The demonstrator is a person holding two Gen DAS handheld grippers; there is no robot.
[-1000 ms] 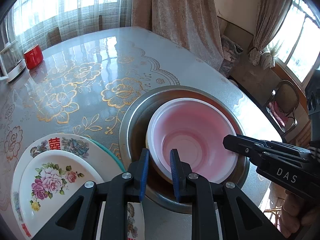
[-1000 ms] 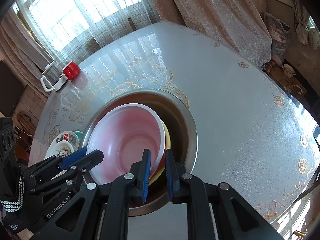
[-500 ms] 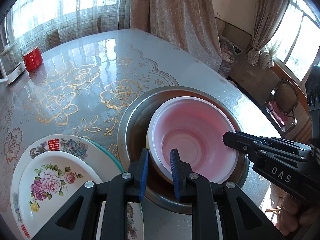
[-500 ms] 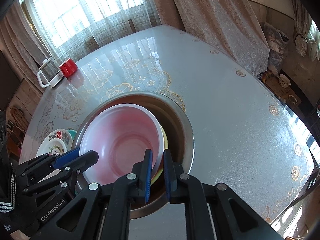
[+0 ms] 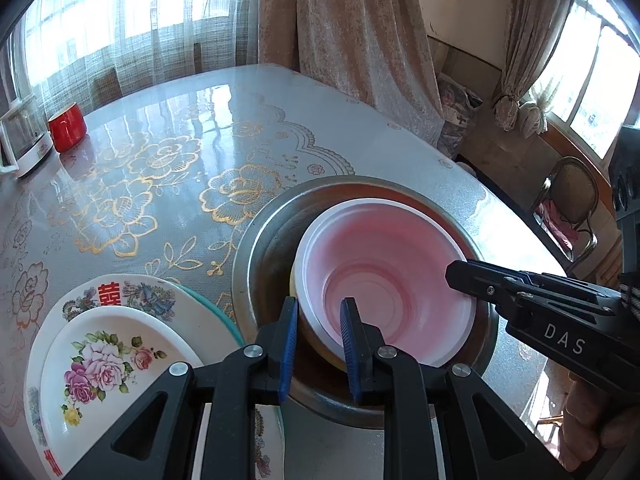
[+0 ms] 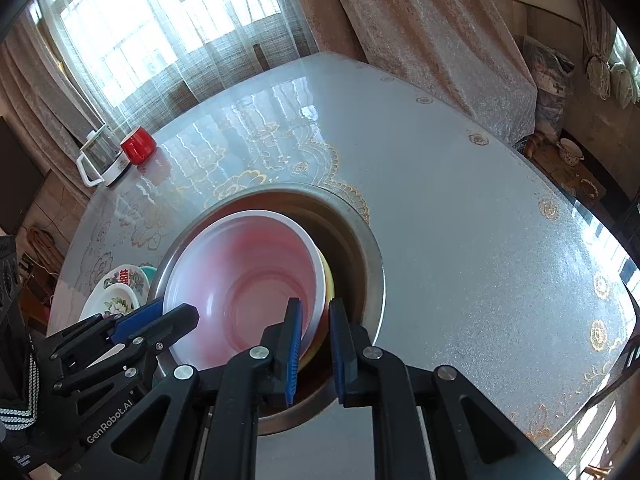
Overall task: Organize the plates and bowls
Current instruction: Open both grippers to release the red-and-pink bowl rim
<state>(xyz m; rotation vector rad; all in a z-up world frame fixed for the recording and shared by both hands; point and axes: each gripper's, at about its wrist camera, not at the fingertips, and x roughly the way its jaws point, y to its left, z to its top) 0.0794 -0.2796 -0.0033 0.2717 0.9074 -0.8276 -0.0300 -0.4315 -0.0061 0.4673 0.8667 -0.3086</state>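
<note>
Pictured on a flowered table [image 5: 168, 168]: pink bowl [image 5: 384, 280] nested on a yellow bowl [image 6: 329, 280] inside a steel basin [image 5: 272, 240] – stacking apparently done. Pinched at the near-left rim by the left gripper [image 5: 318, 344], at the near-right rim by the right gripper [image 6: 314, 340], jaws nearly pressed together on the thin edge. Piled to the left, just beside the basin, three plates [image 5: 112, 344]. Left to settle – probably only where basin and plates end up.

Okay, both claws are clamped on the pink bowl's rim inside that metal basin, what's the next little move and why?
Probably open both claws and draw back: the pink bowl already sits nested on a yellow bowl inside the metal basin, with the left claw and right claw clamping opposite rims.
</note>
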